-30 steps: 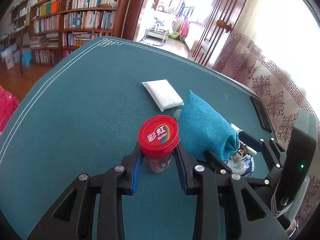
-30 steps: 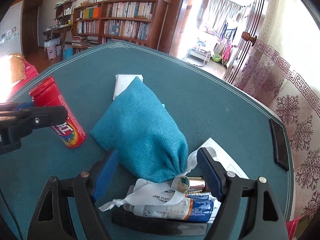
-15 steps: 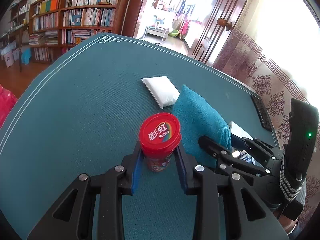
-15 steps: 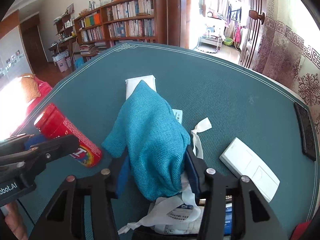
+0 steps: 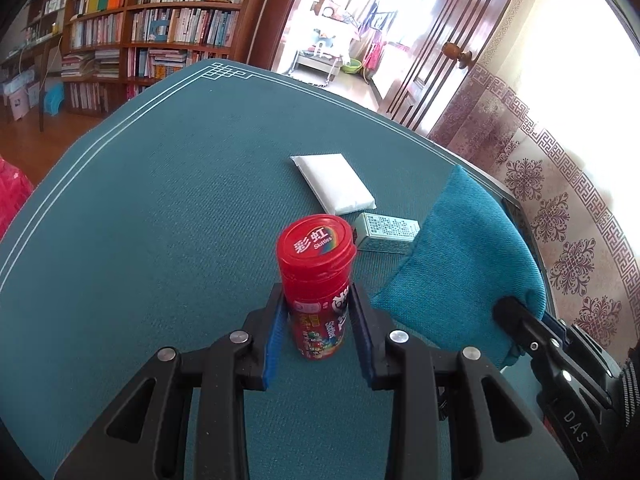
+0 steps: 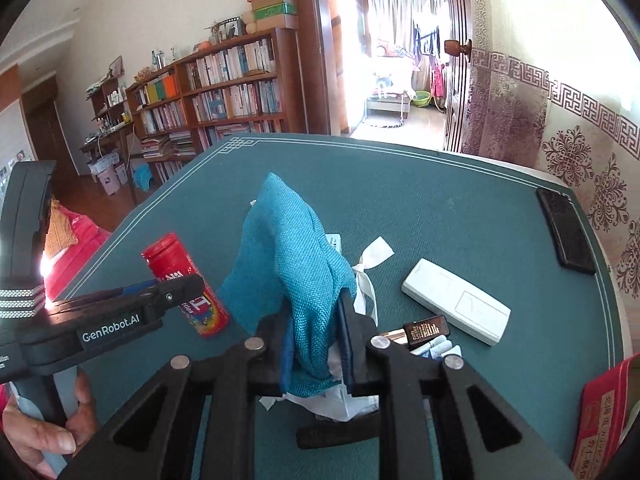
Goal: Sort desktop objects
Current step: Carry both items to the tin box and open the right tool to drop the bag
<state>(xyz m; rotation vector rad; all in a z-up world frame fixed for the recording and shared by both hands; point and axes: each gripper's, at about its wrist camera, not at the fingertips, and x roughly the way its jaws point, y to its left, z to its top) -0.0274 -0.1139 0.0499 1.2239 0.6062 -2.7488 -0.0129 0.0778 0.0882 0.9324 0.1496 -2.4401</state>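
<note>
My left tongs (image 5: 317, 322) clench one red Skittles bottle (image 5: 317, 280), upright on the green worktop (image 5: 160, 208). My right tongs (image 6: 314, 334) clench one teal cloth pouch (image 6: 288, 264), lifted above it. On the worktop lie one white packet (image 5: 334, 182), one small box (image 5: 386, 228), one white remote (image 6: 456, 306) and one black phone (image 6: 564, 230).

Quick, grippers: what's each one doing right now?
Left gripper: closed on the Skittles bottle.
Right gripper: closed on the teal pouch.
</note>
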